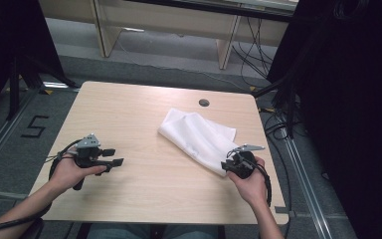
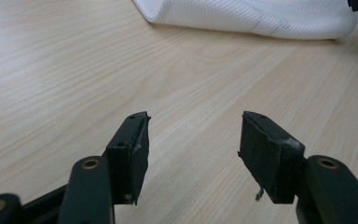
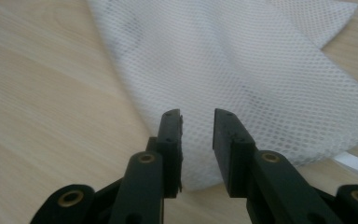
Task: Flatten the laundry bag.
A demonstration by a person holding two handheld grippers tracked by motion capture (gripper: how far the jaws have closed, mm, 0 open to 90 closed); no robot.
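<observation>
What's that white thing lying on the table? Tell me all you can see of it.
It is a white mesh cloth, a fine net-like fabric with small holes, perhaps a mesh bag. It lies limp and folded over itself on the wooden table, right of the middle. The right gripper is poised at its near edge, jaws apart over the mesh, not yet clamped. The left gripper is apart from it.

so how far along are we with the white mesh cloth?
Done: nothing evident; the white mesh cloth lies loosely folded on the light wooden table. In hand: the right gripper sits at its near edge, jaws parted, nothing clamped. The left gripper is open over bare wood. Left: grasping and everything after.
</observation>
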